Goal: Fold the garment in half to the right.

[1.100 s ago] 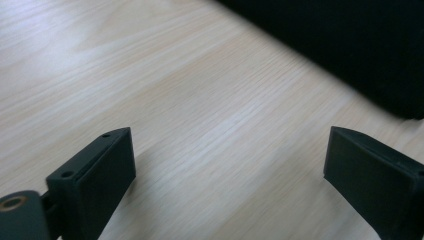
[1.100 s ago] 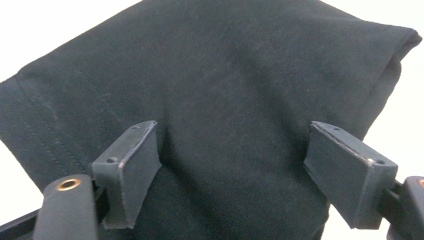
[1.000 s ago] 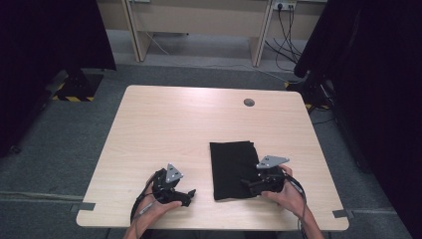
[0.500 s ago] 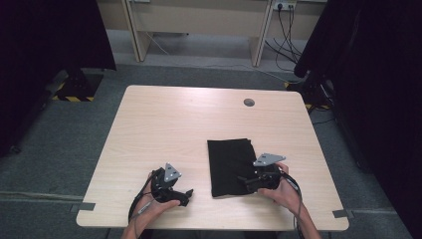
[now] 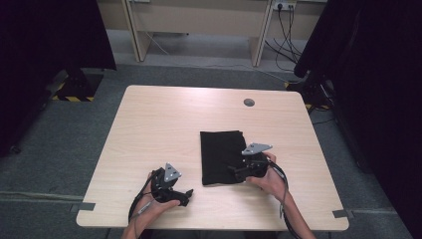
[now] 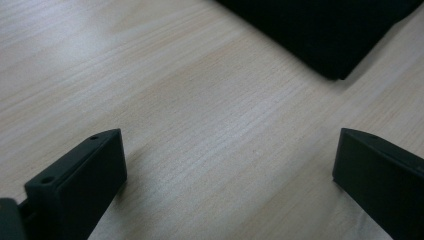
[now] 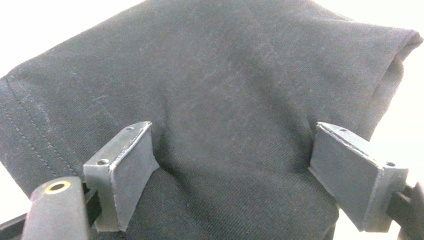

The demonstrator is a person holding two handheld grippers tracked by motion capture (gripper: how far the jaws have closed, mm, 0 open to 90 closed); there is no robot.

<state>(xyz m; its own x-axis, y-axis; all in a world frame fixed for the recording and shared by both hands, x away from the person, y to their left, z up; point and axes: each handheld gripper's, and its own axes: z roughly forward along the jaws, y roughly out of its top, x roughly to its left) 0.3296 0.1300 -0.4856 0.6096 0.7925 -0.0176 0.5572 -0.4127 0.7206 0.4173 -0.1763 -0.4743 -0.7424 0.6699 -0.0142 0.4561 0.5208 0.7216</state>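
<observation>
Two hand-held grippers at a folded black cloth on a pale wooden bench (image 5: 164, 124).
The left gripper (image 5: 185, 195) rests on bare wood, jaws wide; the folded black cloth (image 5: 219, 154) lies right of centre; the right gripper (image 5: 236, 171) presses on it, jaws wide.

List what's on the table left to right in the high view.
left gripper → black cloth → right gripper, over the cloth's right edge. The small round grommet hole sits farther back, so I leave it out of the order.

A lab: lone wooden table (image 5: 164, 129), black curtains (image 5: 378, 74), wall sockets (image 5: 281, 6).
</observation>
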